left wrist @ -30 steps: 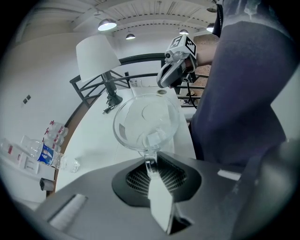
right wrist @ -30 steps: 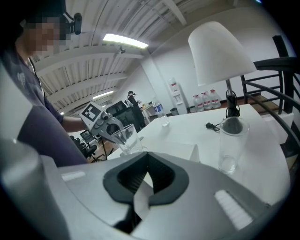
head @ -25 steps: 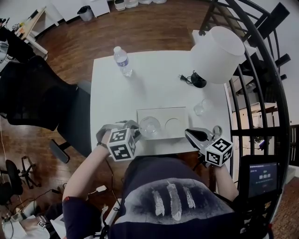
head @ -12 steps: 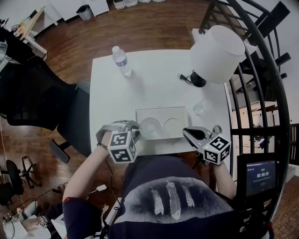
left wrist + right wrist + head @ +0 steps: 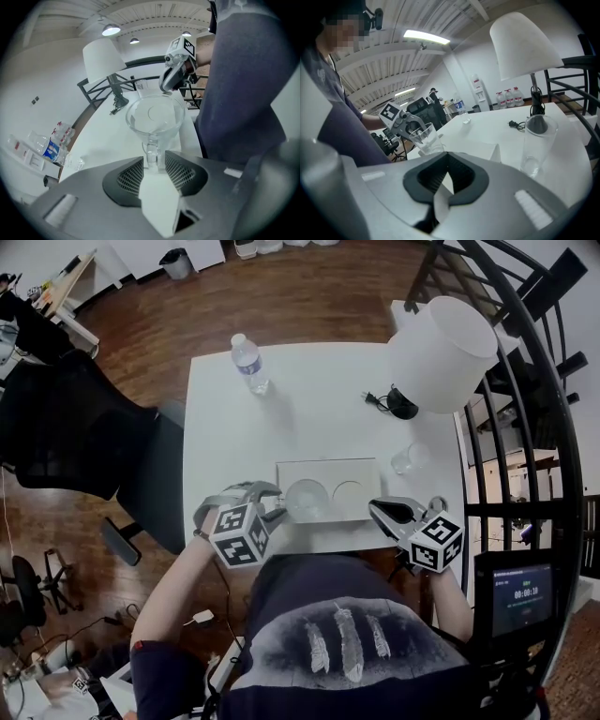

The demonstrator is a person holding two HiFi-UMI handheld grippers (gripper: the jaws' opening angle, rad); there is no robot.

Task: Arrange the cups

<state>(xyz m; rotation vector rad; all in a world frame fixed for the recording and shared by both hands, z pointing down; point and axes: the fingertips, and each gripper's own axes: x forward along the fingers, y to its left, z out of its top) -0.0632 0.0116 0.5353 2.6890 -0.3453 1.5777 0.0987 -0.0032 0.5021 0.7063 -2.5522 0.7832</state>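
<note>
The left gripper (image 5: 274,504) has just been opening its jaws, and the glass (image 5: 305,500) sits loose between them. The right gripper (image 5: 380,509) is closed and empty, and it is nearer the other glass (image 5: 403,460), right of the middle.

Head view: the lamp (image 5: 442,351) covers the desk's (image 5: 309,399) far right corner, and the person's torso (image 5: 347,615) hides its near edge from us. Bottle (image 5: 249,364) label too small to read. Screen (image 5: 525,589) digits blurred; we cannot read them. Cup (image 5: 401,461) by the lamp too small to tell its contents.

The table (image 5: 309,418) is white, the cup (image 5: 305,499) clear, the lampshade (image 5: 442,351) white, the chair (image 5: 66,432) black
</note>
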